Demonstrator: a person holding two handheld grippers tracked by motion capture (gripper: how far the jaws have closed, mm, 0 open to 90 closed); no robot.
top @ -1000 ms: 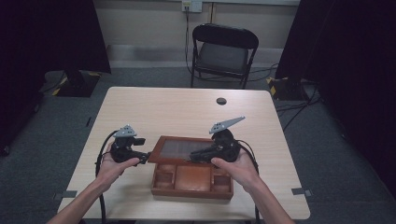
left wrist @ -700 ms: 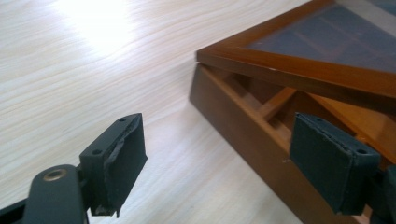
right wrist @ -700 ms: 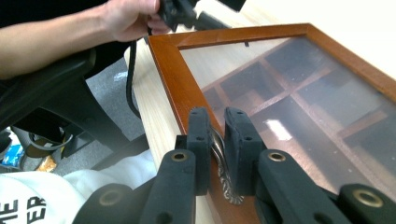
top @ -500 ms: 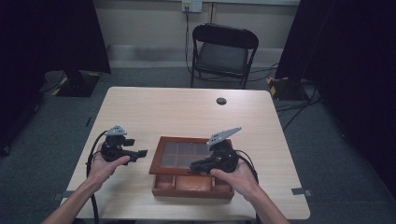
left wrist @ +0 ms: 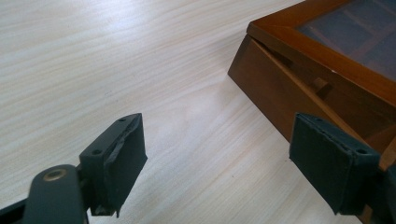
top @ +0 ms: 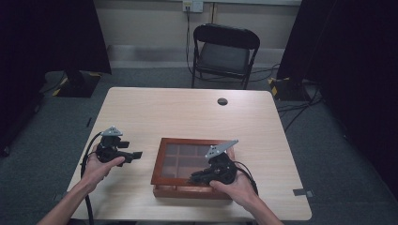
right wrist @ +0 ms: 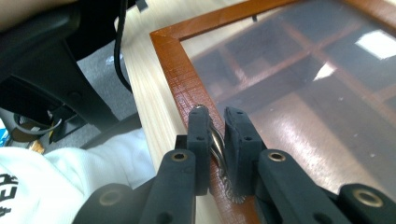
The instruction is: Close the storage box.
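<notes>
A brown wooden box (top: 162,161) with a glass lid (right wrist: 303,93) sits near the table's front edge. My right gripper (top: 195,178) is at the lid's front frame (right wrist: 182,79), shut on the small silver knob (right wrist: 215,140) there. The lid lies low over the box; in the left gripper view a thin gap shows under it along the box's side (left wrist: 289,93). My left gripper (top: 136,154) hovers just left of the box, open, with bare tabletop between its pads (left wrist: 123,154). Its jaws point toward the box's left wall.
A small black round thing (top: 222,101) lies at the table's (top: 187,112) far side. A black folding chair (top: 220,51) stands beyond the table. Cables trail on the floor at the right. A person's white clothing (right wrist: 70,186) is close behind the right gripper.
The right gripper has come down with the lid, covering the compartments that showed at the front. The left gripper has drawn away leftward from the box's left side.
</notes>
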